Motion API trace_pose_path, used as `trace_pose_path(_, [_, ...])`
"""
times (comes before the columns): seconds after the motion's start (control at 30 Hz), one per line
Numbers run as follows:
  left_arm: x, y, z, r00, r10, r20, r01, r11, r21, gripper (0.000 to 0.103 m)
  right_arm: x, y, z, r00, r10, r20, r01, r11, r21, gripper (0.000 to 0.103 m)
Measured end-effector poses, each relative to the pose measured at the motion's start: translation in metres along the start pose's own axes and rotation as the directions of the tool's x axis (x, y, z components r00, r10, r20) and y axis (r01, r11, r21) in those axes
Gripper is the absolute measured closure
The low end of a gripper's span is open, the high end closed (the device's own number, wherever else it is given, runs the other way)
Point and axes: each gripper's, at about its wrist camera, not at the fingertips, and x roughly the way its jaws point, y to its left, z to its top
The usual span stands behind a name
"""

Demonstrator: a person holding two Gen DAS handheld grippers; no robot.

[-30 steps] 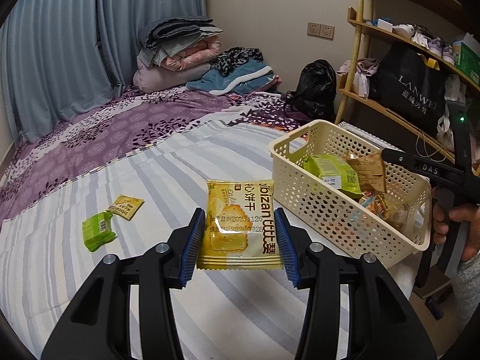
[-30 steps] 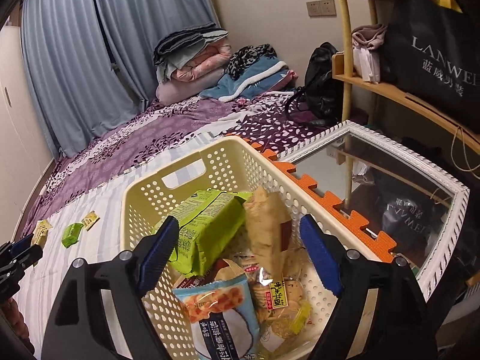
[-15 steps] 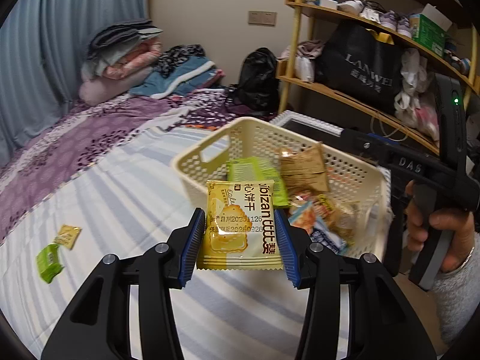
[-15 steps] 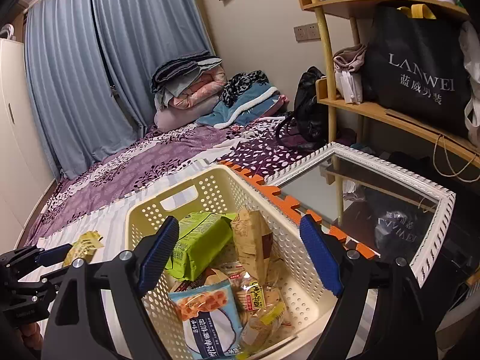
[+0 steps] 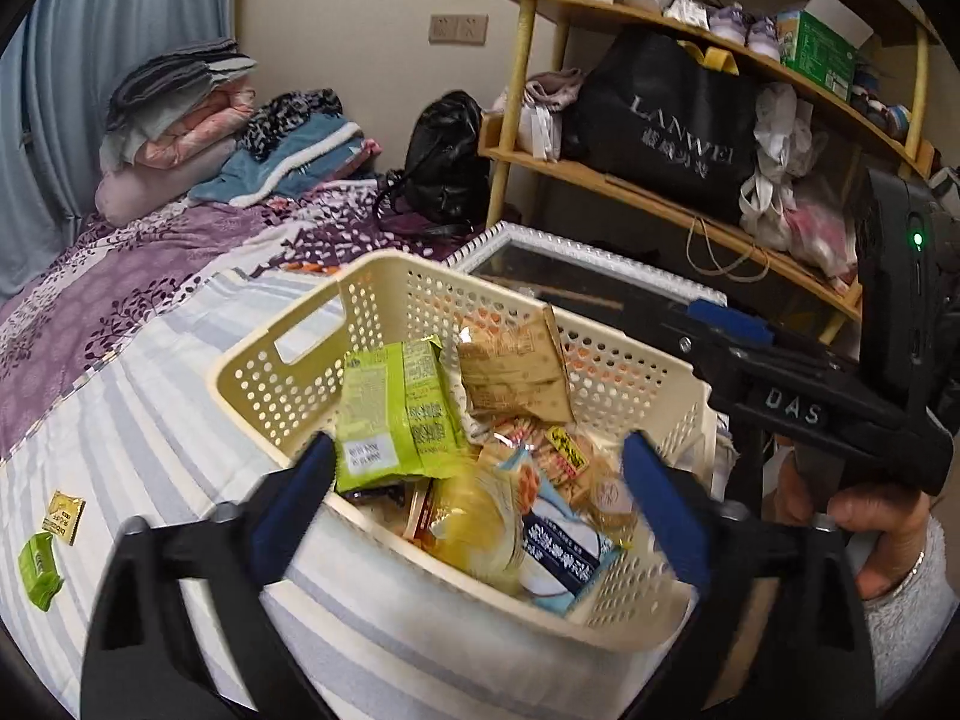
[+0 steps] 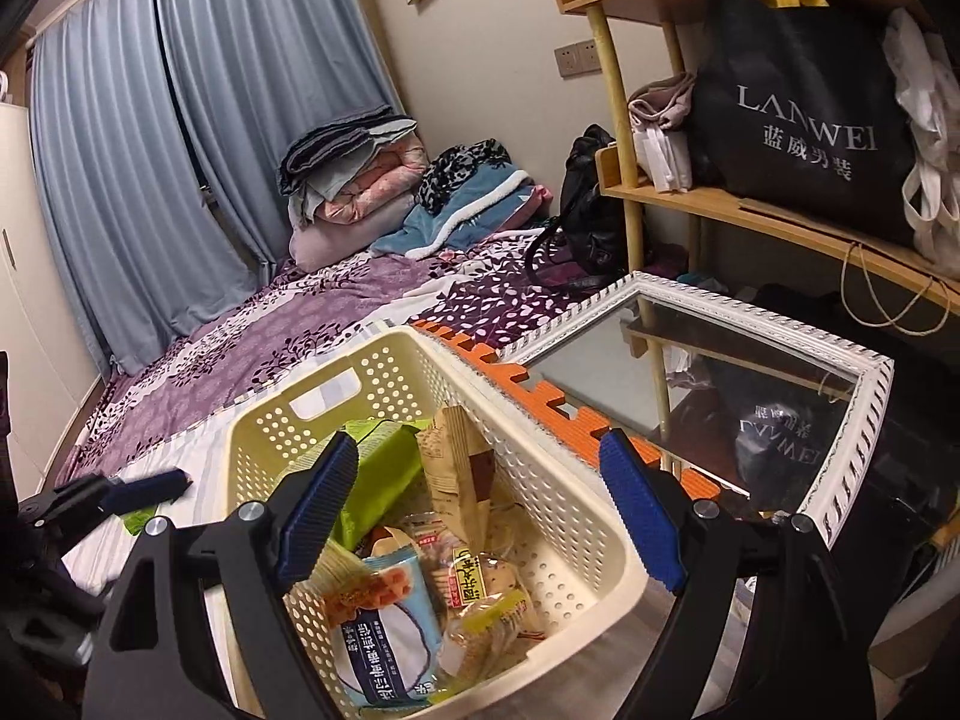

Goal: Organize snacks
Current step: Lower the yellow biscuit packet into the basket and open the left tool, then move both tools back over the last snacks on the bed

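My left gripper (image 5: 477, 504) hangs over the near edge of the cream perforated basket (image 5: 282, 348), its jaws opening wide. The yellow biscuit packet (image 5: 474, 522) is blurred between them, free of both pads, on top of the snacks in the basket. A green packet (image 5: 390, 408) and a brown packet (image 5: 516, 372) stand inside. My right gripper (image 6: 480, 516) is open over the basket (image 6: 288, 414) from the other side, nothing touching its pads. A small yellow packet (image 5: 63, 516) and a small green packet (image 5: 39, 561) lie on the striped bed sheet at far left.
A white-framed mirror (image 5: 600, 252) lies behind the basket beside an orange foam mat (image 6: 540, 402). A wooden shelf (image 5: 660, 198) with a black bag stands to the right. Folded blankets (image 5: 180, 120) are piled at the bed's far end. A hand (image 5: 870, 516) holds the right gripper.
The left gripper carried the yellow packet rightward over the basket and its jaws spread, letting the packet go. The right gripper drew back slightly from the basket.
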Motion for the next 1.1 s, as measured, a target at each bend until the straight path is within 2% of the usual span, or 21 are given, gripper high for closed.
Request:
trace_pose_path(0.07, [-0.001,0.003,-0.001,1.0,-0.008,-0.002,0.008,1.0,-0.006,0.005,-0.001,-0.001,0.0,1.0,-0.003,0.001,0.003,1.0,0.004,0.021])
trace_pose_path(0.27, [-0.007,0.018,-0.004,0.999,0.042,-0.006,-0.042,0.999,-0.031,0.005,-0.002,0.001,-0.002,1.0,0.003,-0.002,-0.003,1.0,0.011,0.021])
trace_pose_path(0.33, [-0.01,0.023,-0.004,0.999,0.053,-0.006,-0.054,0.997,-0.046,0.005,-0.004,0.005,-0.002,1.0,0.011,0.003,-0.012,1.0,0.01,0.017])
trace_pose_path(0.6, [-0.012,0.042,-0.011,0.994,0.1,-0.047,-0.104,0.989,-0.101,0.003,-0.008,0.023,-0.002,0.999,0.041,0.007,-0.041,0.999,-0.005,0.014])
trace_pose_path(0.83, [-0.028,0.064,-0.02,0.984,0.174,-0.035,-0.177,0.977,-0.122,0.003,-0.006,0.051,-0.004,0.996,0.084,-0.009,-0.084,0.995,-0.047,0.014])
trace_pose_path(1.1, [-0.052,0.104,-0.031,0.972,0.234,-0.025,-0.234,0.95,-0.206,0.003,-0.003,0.095,-0.01,0.988,0.152,-0.032,-0.154,0.982,-0.107,0.014])
